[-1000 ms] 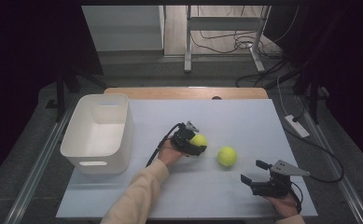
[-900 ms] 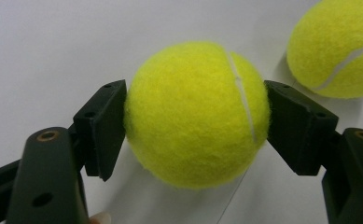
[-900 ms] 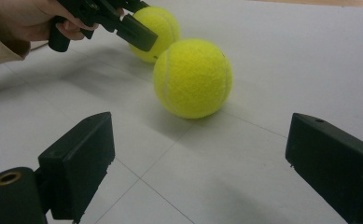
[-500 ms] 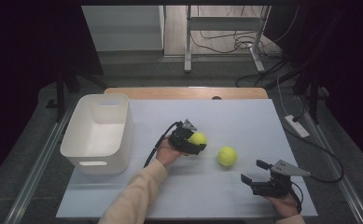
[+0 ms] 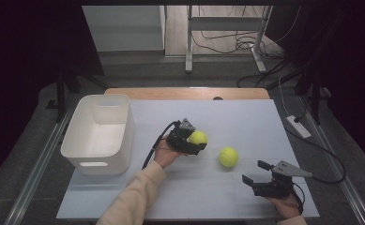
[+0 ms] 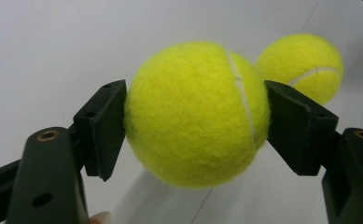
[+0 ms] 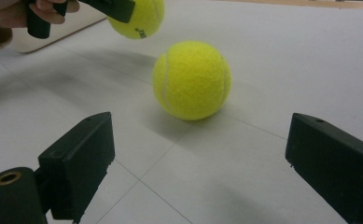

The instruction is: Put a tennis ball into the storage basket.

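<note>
There were two yellow tennis balls and one white plastic bin (image 5: 98, 133); the left gripper (image 5: 192, 142) had its jaws clamped on the held tennis ball (image 5: 198, 138) near the table's middle, lifted clear of the surface with its shadow beneath it, while the free tennis ball (image 5: 228, 157) lay on the table just to its right; the right gripper (image 5: 256, 173) hung near the front right edge with jaws spread wide and nothing between them, apart from that ball. The pale tabletop (image 5: 227, 117) showed faint seams and a wooden strip (image 5: 187, 93) along its far edge; beyond it lay a dim floor with loose cables (image 5: 227, 42) and a metal stand (image 5: 224, 23).
</note>
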`<state>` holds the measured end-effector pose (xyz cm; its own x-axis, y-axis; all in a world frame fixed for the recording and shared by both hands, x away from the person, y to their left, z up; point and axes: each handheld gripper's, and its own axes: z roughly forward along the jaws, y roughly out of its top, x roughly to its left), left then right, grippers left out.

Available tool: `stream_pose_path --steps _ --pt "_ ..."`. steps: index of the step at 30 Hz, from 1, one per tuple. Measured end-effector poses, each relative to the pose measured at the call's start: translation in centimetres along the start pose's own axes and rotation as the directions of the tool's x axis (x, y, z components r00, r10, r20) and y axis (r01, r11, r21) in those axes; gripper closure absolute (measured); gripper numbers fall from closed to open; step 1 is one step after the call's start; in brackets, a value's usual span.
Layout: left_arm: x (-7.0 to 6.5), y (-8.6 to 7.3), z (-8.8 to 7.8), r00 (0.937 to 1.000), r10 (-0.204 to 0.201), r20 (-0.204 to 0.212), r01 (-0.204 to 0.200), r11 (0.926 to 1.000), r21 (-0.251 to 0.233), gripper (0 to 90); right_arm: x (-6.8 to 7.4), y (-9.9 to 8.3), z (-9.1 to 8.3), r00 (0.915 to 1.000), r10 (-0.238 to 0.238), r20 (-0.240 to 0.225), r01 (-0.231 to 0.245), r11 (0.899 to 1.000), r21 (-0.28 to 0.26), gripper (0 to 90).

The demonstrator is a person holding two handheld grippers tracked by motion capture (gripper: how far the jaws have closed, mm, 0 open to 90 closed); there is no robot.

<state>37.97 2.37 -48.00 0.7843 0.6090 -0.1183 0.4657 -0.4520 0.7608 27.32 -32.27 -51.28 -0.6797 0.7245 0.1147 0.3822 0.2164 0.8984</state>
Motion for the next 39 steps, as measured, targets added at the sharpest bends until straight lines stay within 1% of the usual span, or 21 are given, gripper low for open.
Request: stream_pose_path --steps 5,12,20,24,31,36,39 --pt "-0.1 0.2 -1.0 0.9999 0.013 -0.005 -0.013 0.9997 -0.022 27.1 0.1 0.0 0.1 1.0 -0.003 -0.001 0.003 1.0 0.0 8.2" --pt "-0.1 0.2 -1.8 0.9998 0.021 -0.007 -0.021 0.9994 -0.027 27.0 0.1 0.0 0.0 1.0 -0.003 -0.002 0.003 1.0 0.0 8.2" --pt "0.0 0.2 -2.8 0.9997 0.015 -0.017 -0.016 0.9986 -0.051 27.0 0.1 0.0 0.0 1.0 -0.002 -0.001 0.002 1.0 0.001 8.2" --pt "0.0 0.2 -3.4 0.9998 0.012 -0.015 -0.013 0.9972 -0.073 27.1 0.1 0.0 0.1 1.0 -0.003 -0.001 0.003 1.0 0.005 8.2" --pt "0.0 0.2 -4.1 0.9999 0.008 -0.009 -0.009 0.9953 -0.096 27.1 0.1 0.0 0.1 1.0 -0.003 -0.001 0.003 1.0 0.003 8.2" --pt "0.1 0.2 -4.7 0.9999 0.009 -0.012 -0.01 0.9938 -0.11 27.1 0.1 0.0 0.1 1.0 -0.005 0.0 0.005 1.0 0.003 8.3" --pt "0.1 0.3 -5.0 0.9999 0.003 -0.012 -0.004 0.9927 -0.121 27.1 0.1 0.0 0.1 1.0 -0.004 -0.001 0.004 1.0 0.001 8.2"
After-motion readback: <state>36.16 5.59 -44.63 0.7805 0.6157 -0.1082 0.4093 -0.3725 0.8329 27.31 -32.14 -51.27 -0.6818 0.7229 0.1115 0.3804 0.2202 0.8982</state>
